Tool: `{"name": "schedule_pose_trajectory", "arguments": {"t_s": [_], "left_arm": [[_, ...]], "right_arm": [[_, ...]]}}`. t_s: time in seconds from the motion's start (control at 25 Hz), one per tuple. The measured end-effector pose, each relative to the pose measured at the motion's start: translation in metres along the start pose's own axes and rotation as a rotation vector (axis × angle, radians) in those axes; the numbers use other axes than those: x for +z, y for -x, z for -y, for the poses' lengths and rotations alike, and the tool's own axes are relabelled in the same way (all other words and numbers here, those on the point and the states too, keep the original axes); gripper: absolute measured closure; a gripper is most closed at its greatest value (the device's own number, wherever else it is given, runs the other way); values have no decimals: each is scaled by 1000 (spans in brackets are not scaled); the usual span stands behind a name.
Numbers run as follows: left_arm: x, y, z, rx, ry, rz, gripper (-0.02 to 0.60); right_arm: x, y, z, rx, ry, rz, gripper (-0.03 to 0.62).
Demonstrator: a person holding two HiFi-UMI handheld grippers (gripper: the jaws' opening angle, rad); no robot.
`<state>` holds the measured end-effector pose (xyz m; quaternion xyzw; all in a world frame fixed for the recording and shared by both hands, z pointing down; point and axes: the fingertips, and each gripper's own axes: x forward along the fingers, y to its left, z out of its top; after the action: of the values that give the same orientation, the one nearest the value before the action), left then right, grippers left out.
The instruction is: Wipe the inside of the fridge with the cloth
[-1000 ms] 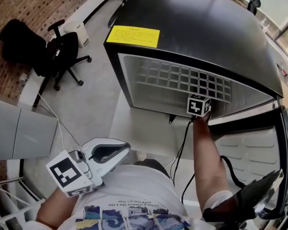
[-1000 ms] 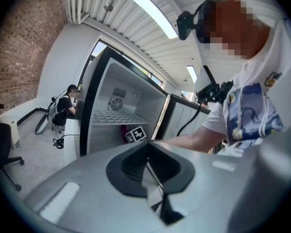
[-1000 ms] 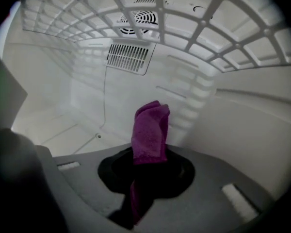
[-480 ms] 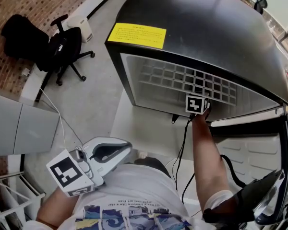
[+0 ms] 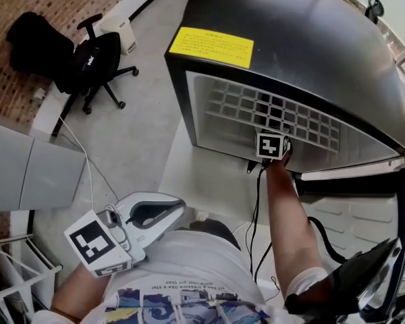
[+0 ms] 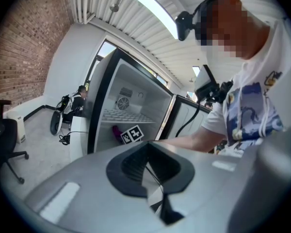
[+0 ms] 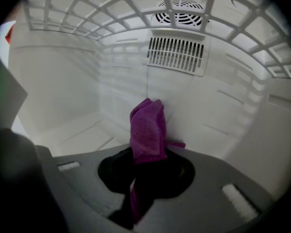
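The black fridge [image 5: 290, 39] stands open, its white inside [image 7: 77, 86] under a wire shelf [image 5: 270, 117]. My right gripper [image 7: 145, 164] reaches inside below that shelf, shut on a purple cloth [image 7: 148, 127] that sticks up in front of the back wall. In the head view only its marker cube [image 5: 273, 146] and the person's arm show at the fridge mouth. In the left gripper view the same cube [image 6: 132, 134] and cloth [image 6: 116, 131] show inside the fridge. My left gripper [image 5: 177, 212] is held low by the person's torso, its jaws [image 6: 153, 171] shut with nothing in them.
The back wall carries a vent grille [image 7: 177, 55] with a round fan [image 7: 184, 6] above it. The fridge door [image 5: 364, 214] hangs open at the right. A black cable [image 5: 256, 208] drops from the fridge front. An office chair [image 5: 88, 63] and a white box [image 5: 120, 36] stand to the left on the floor.
The right gripper with the cloth has slid leftward along the fridge's inside. The head camera has shifted, so the fridge sits further right. The left gripper has stayed put.
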<state>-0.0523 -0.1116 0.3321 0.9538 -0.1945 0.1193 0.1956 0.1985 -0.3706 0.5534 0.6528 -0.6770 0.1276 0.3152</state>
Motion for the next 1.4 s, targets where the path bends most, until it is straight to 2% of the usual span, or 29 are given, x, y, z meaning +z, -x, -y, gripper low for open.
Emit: {"name": "schedule_pose_trajectory", "arguments": {"t_s": [0.6,1.12,1.28,1.4], "left_arm": [[-5,25,-7,66,22,18,577],[-11,42,-6,104,27,29,575],[-12,49,-6,104,25,33,575],[-13,51,-4,99,22,36,575]], "right_arm": [[34,-5,-76,143,33,42,540],[61,2,-133,317,-33,121,540],[70,9,-141,360,-81,160,540],[74,15,-145,392,-72,203,540]]}}
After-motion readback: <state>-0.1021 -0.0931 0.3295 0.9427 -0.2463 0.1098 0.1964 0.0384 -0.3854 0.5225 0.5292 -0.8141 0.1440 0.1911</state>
